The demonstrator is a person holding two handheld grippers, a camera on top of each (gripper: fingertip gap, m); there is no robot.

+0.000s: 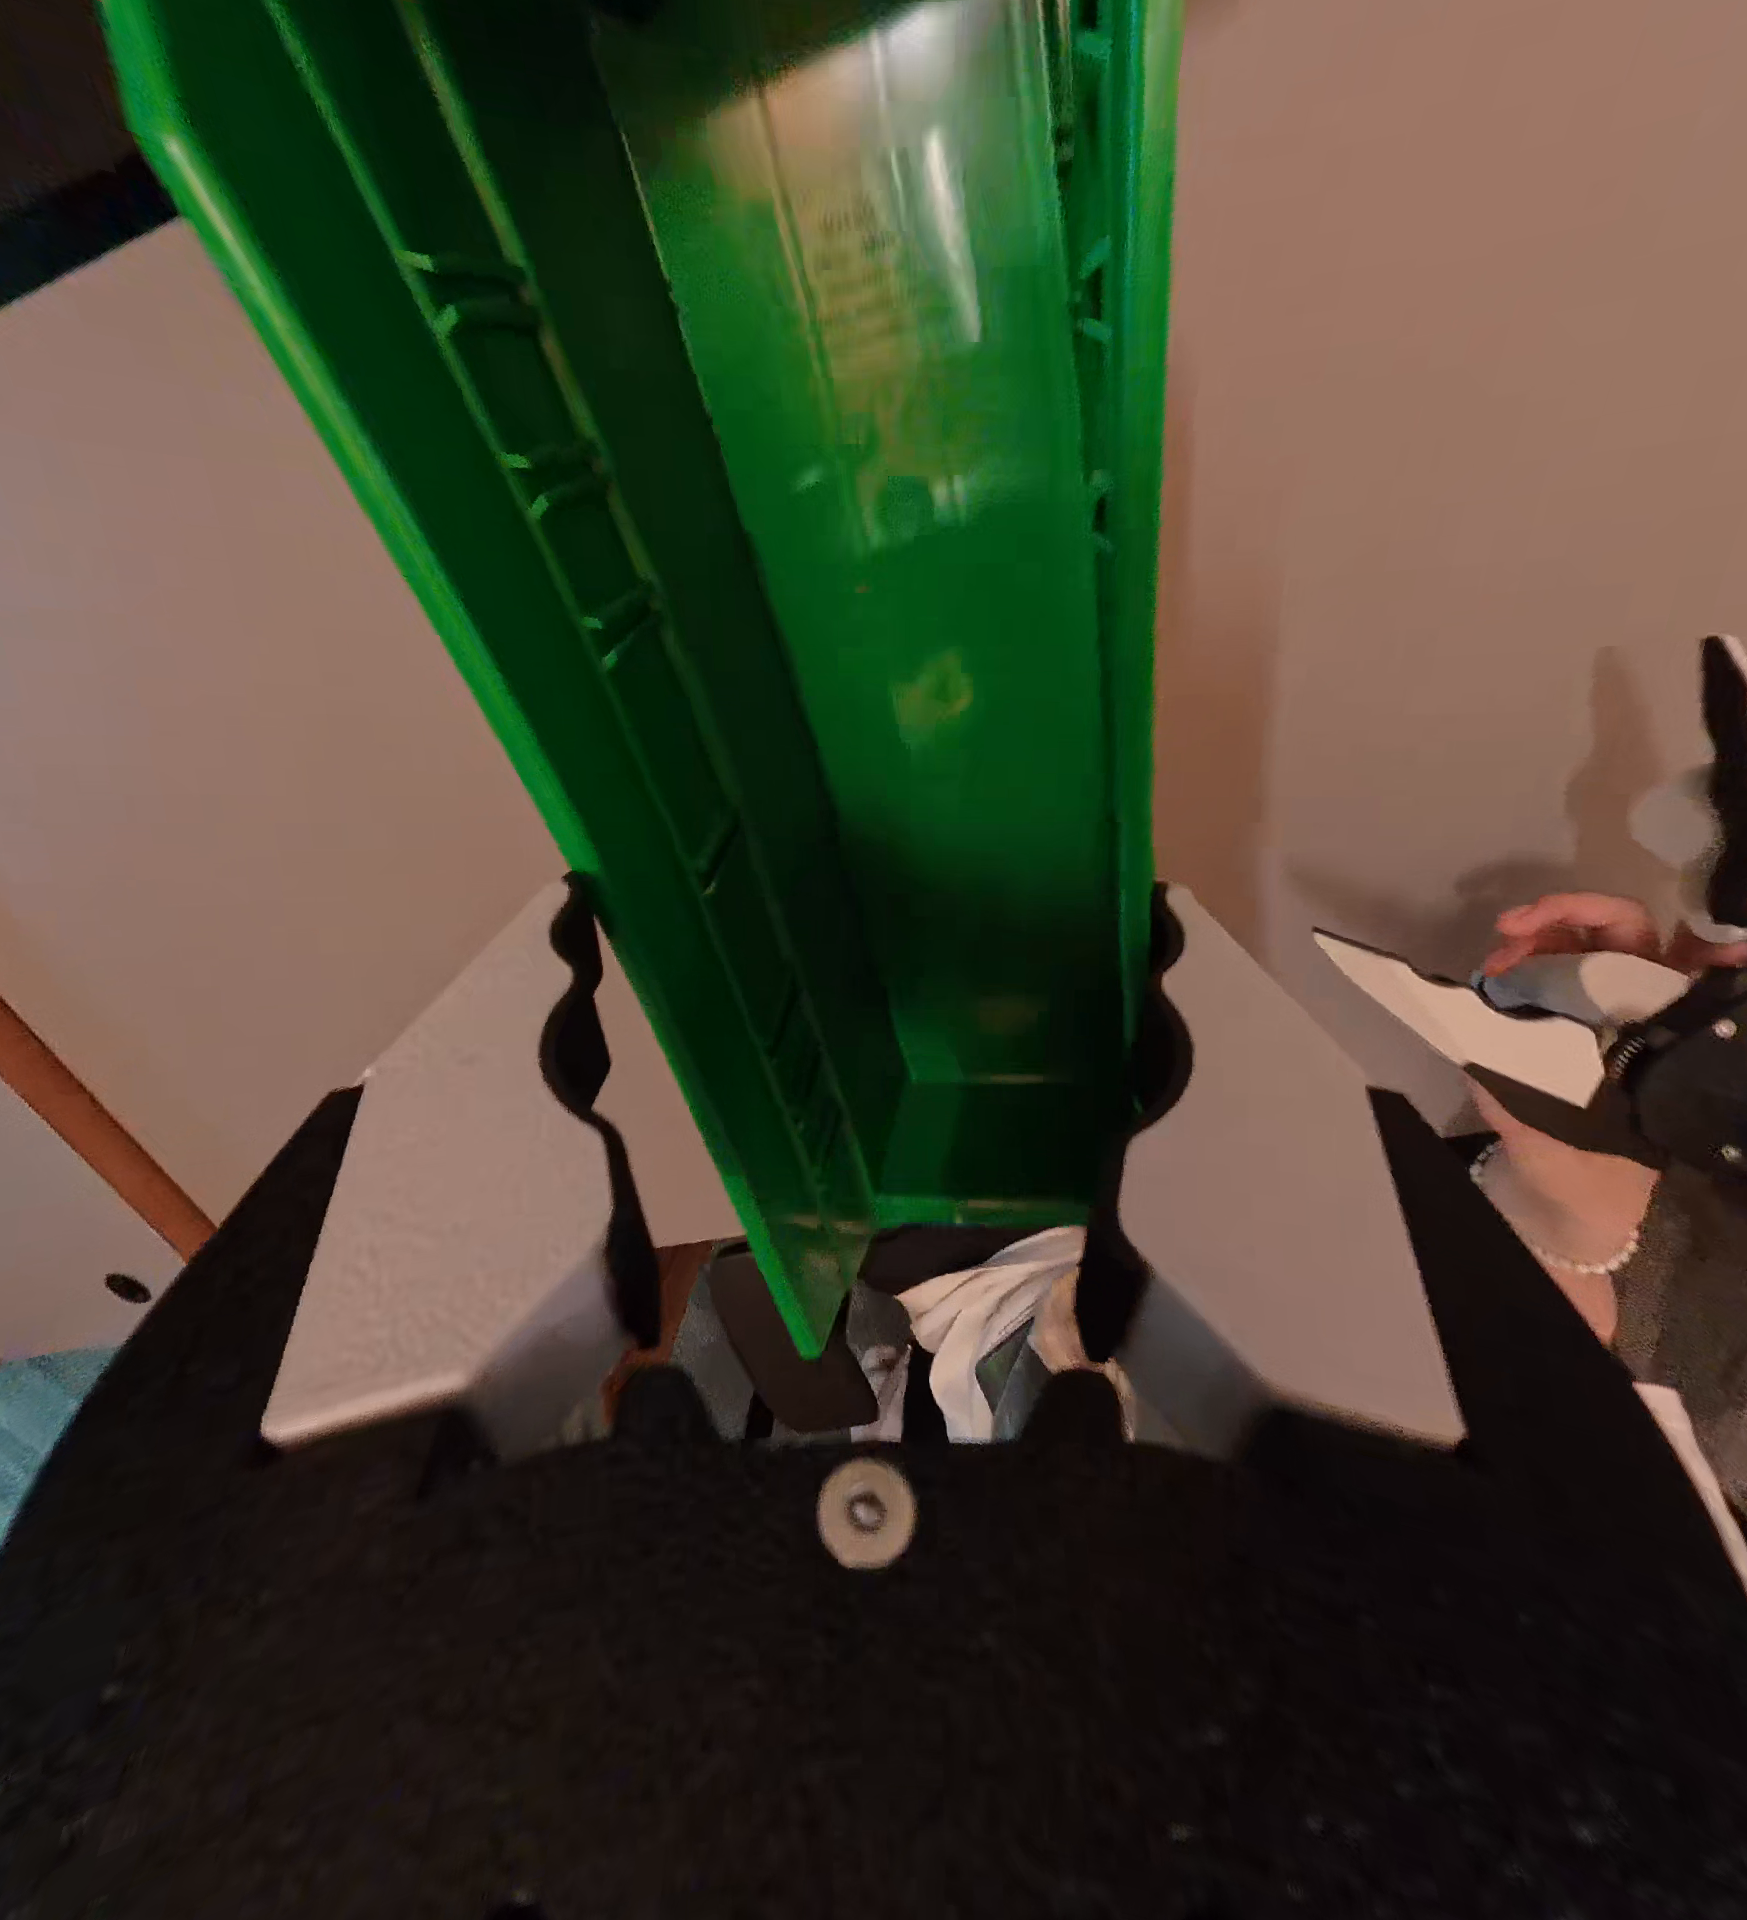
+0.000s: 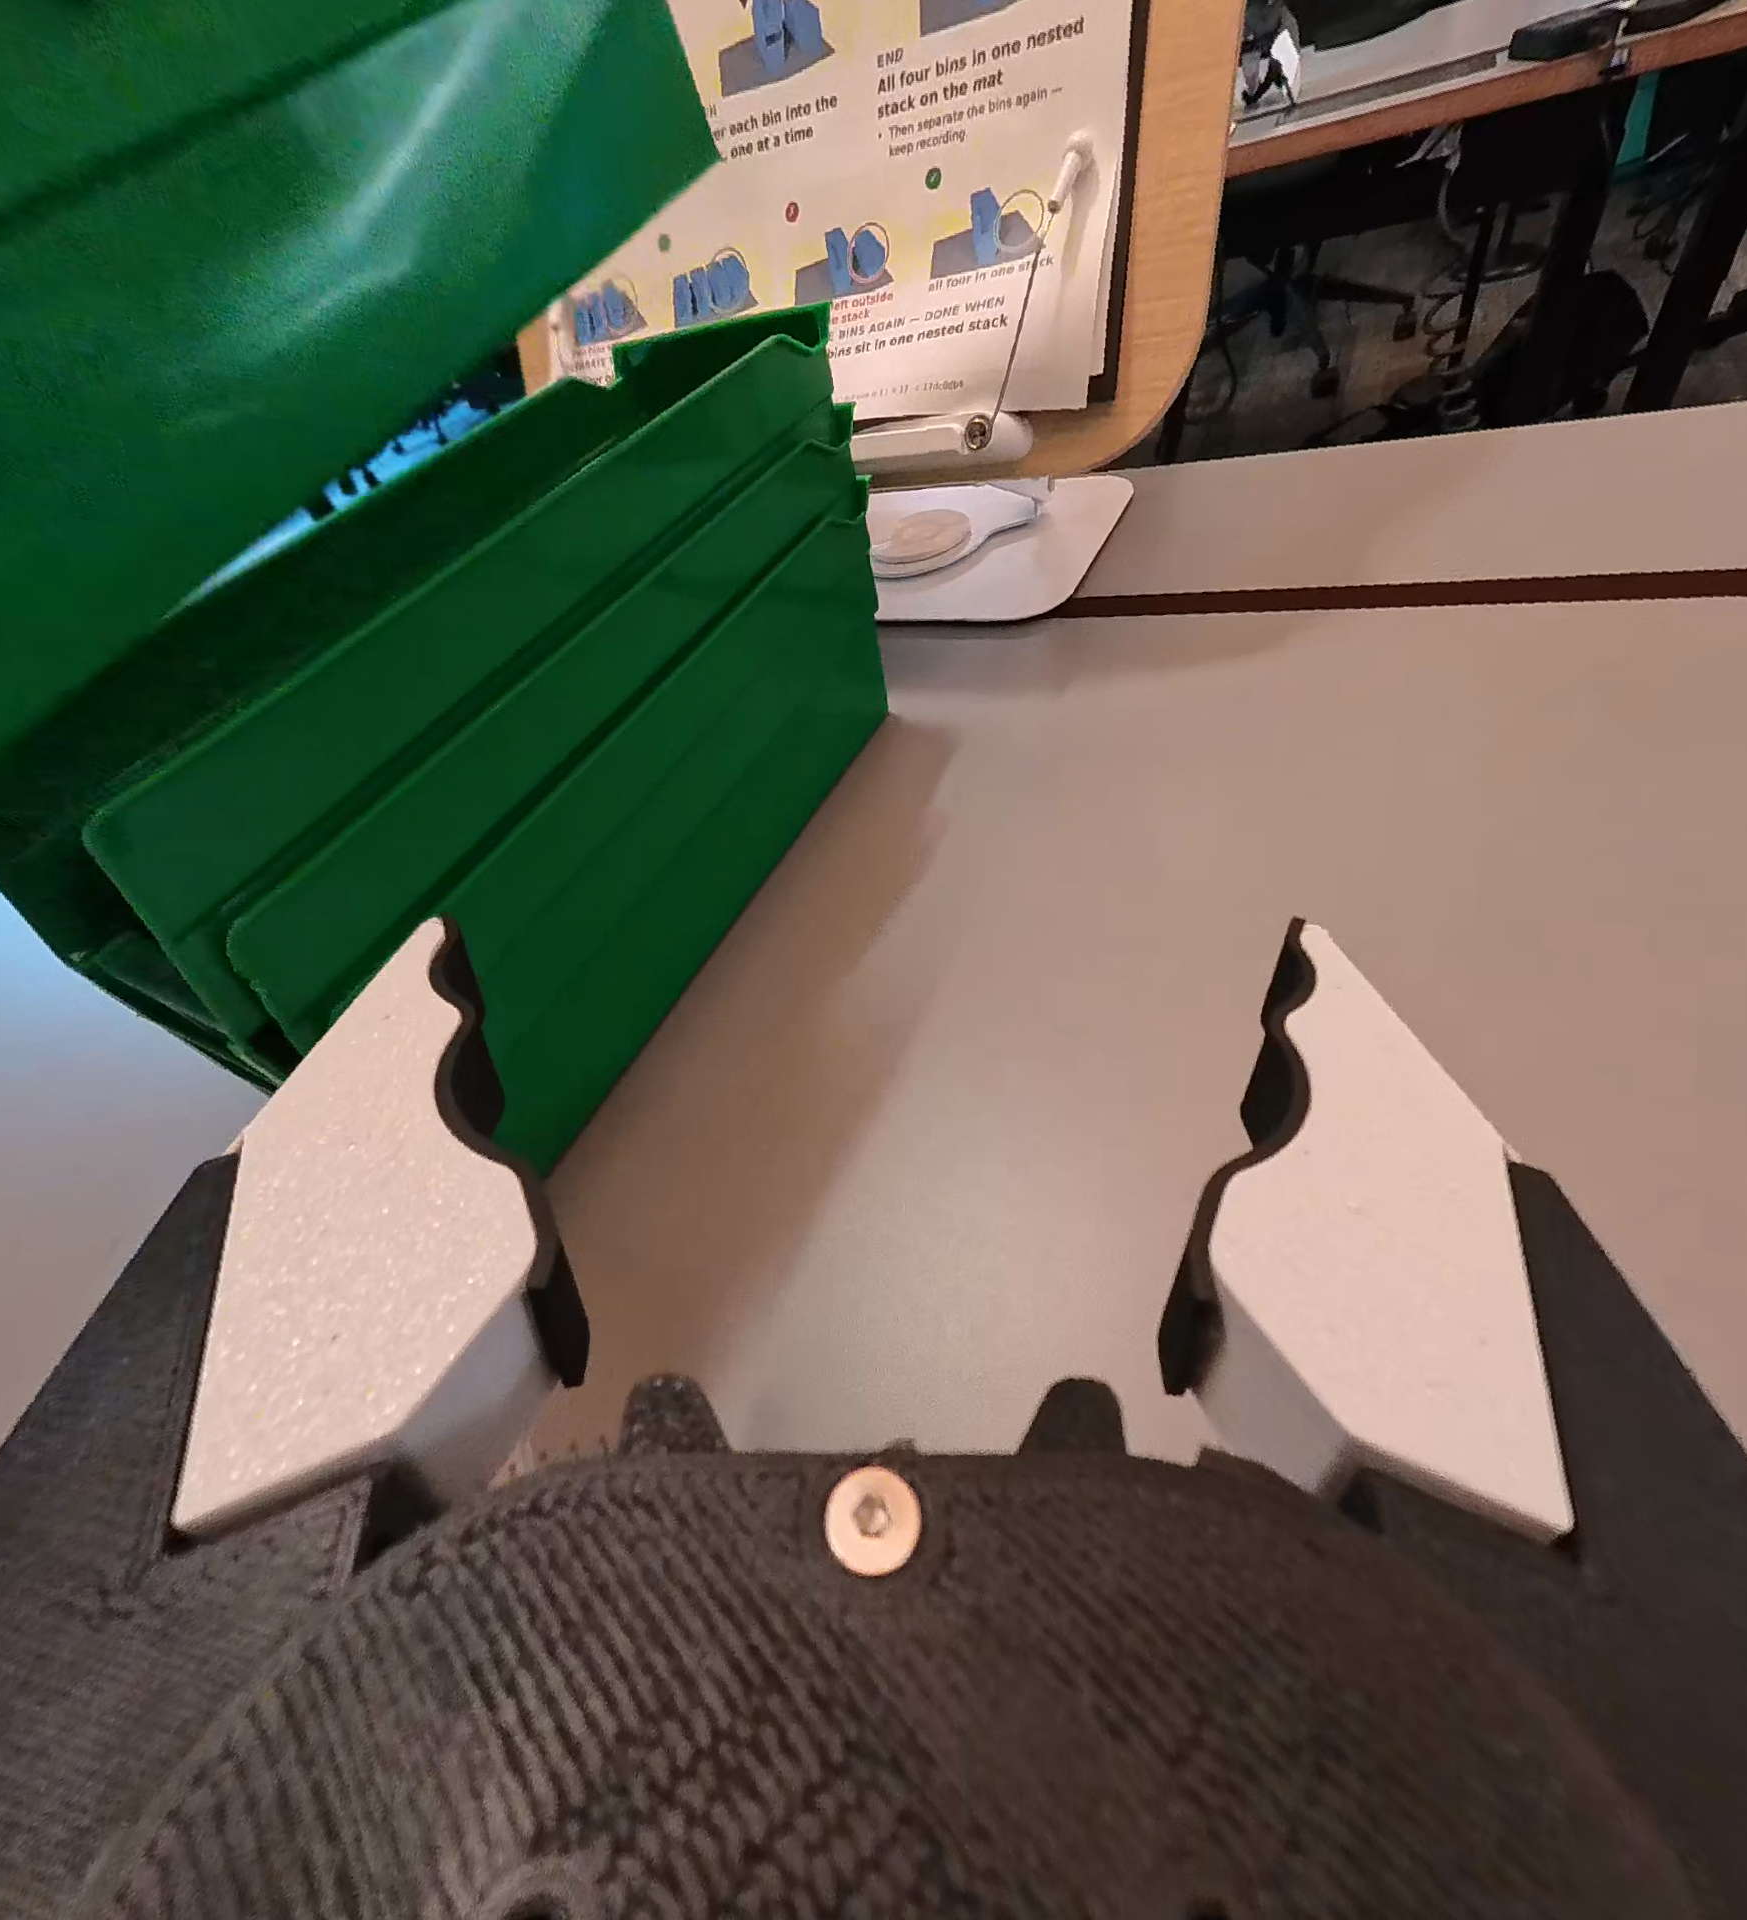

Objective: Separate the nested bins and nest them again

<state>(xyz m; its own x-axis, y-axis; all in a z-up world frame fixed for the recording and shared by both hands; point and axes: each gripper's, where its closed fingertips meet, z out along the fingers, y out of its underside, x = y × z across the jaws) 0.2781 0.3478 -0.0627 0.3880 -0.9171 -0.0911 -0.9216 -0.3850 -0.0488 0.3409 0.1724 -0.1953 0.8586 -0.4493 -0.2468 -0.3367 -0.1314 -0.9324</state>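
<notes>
Left gripper (image 1: 864, 1049) clamps a green bin (image 1: 910, 623) at frame centre, raised; right gripper (image 2: 874, 1143) gapes empty over the bench (image 2: 1368, 779); nested bins (image 2: 536, 727) stand at left.

Green bins (image 2: 495, 748), grey table (image 2: 1368, 831), black/white jaws.

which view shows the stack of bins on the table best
The right wrist view: the nested stack stands on the grey table, its layered rims clear. The left wrist view shows none of it, only the lifted bin between the left gripper's fingers.
</notes>
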